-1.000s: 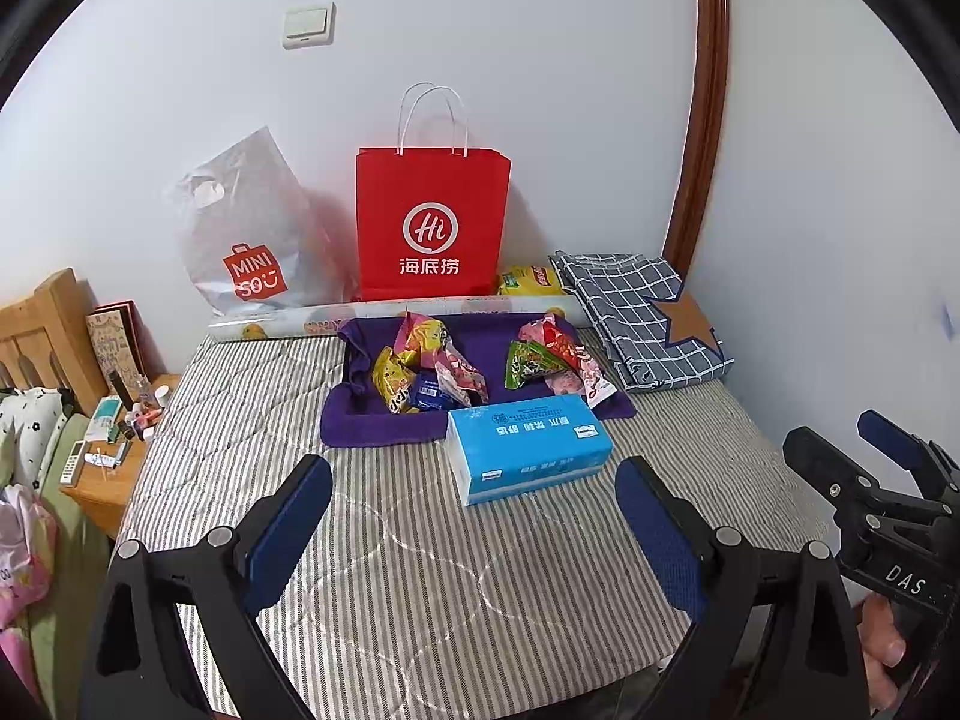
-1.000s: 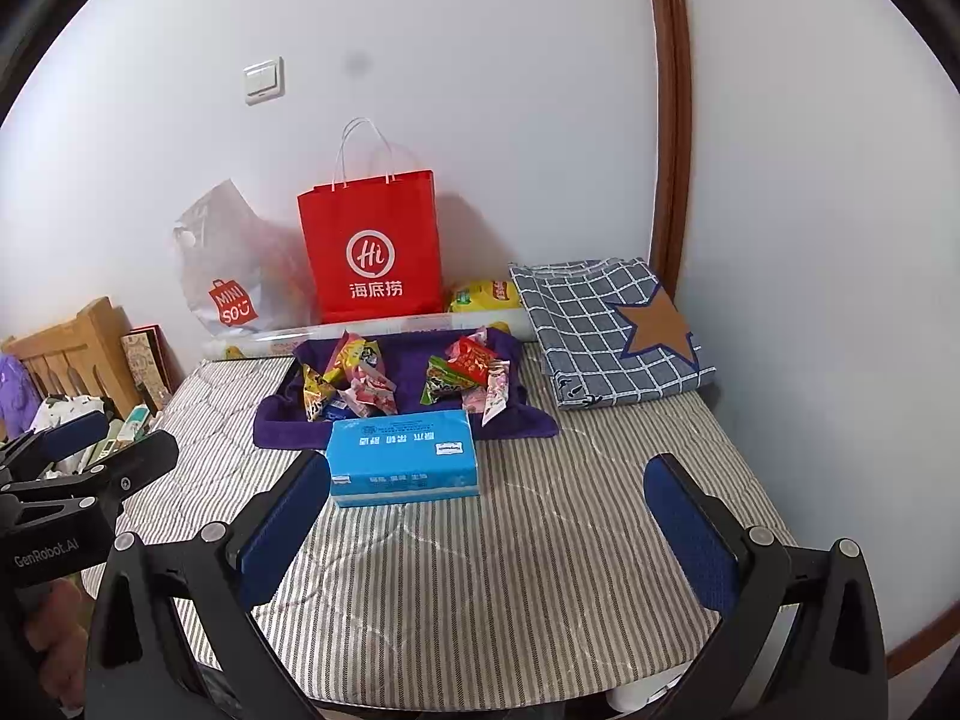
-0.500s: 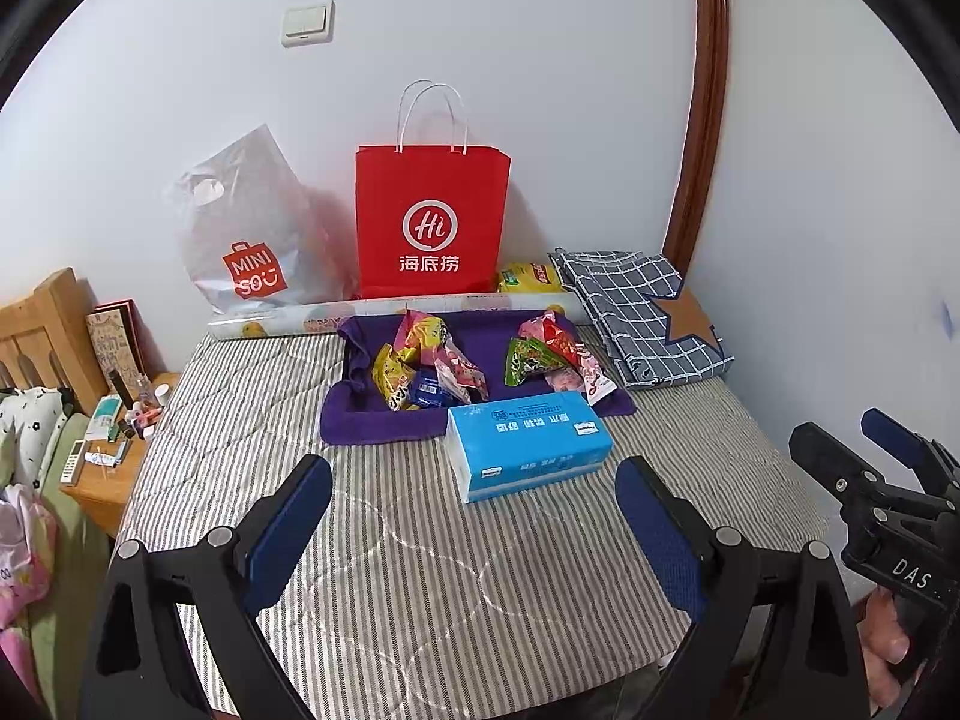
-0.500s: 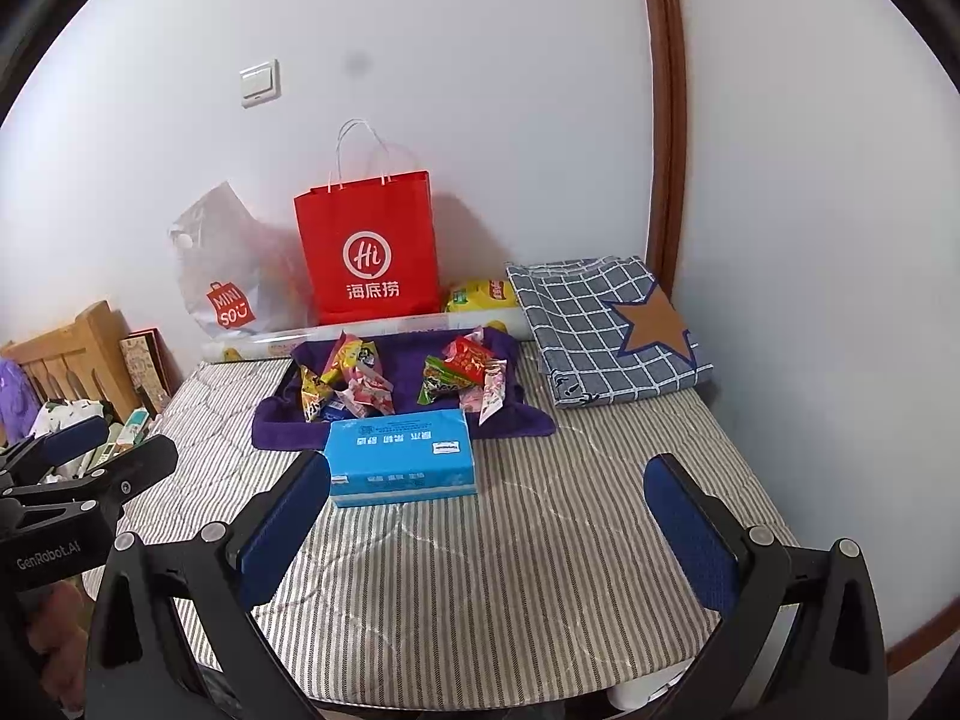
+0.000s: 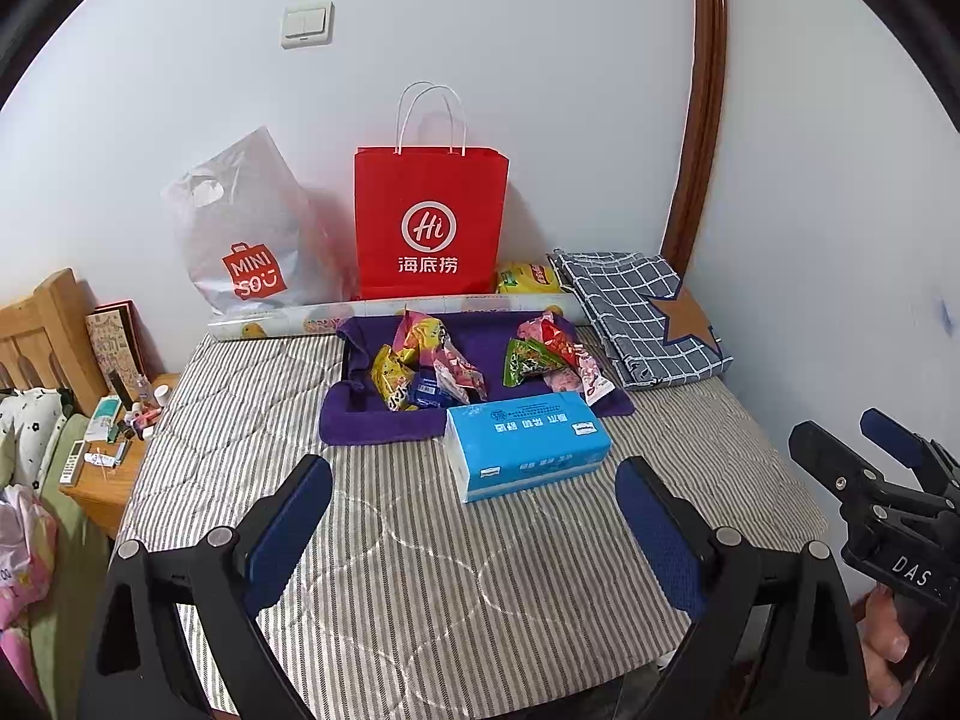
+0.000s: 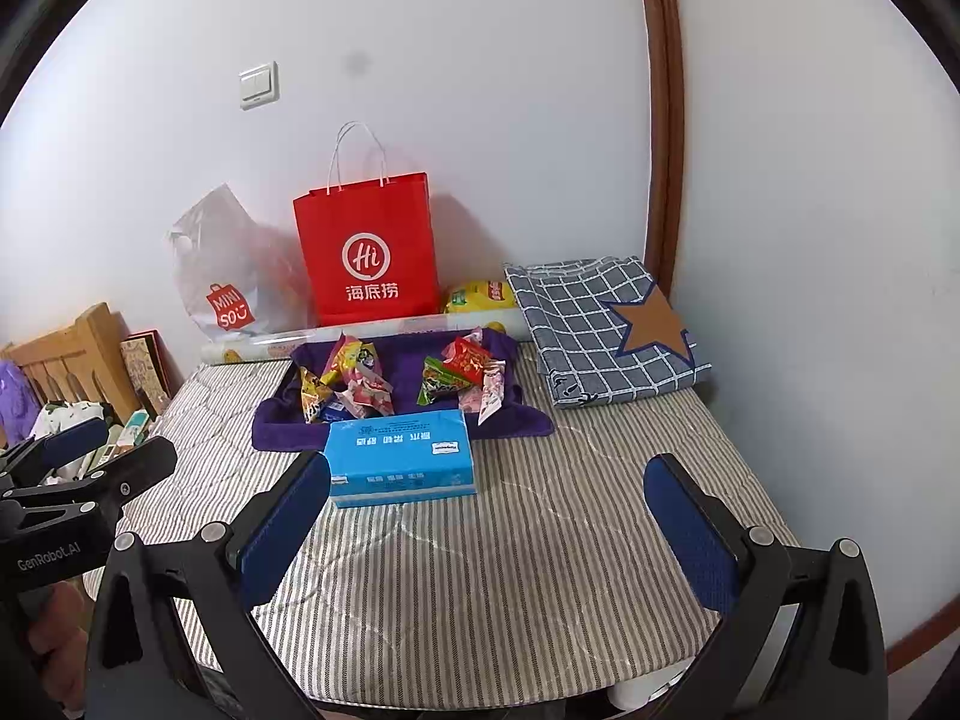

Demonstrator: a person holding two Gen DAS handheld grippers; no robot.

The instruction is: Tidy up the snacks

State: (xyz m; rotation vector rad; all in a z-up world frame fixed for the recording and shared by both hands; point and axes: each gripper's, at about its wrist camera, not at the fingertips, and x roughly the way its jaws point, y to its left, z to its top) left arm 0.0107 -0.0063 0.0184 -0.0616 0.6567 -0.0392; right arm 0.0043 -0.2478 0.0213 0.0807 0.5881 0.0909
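We see a grey-and-white striped mattress cover (image 5: 420,540), a purple towel (image 5: 372,426), a bright blue tissue pack (image 5: 528,444) with white lettering, and a red paper bag (image 5: 429,222) with a white logo. The folded cloth (image 5: 630,306) is grey-blue with white checks and a brown star. Snack packets (image 5: 420,360) show yellow, pink, green, red.

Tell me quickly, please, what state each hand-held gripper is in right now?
Left hand-held gripper: open, holding nothing.
Right hand-held gripper: open, holding nothing.
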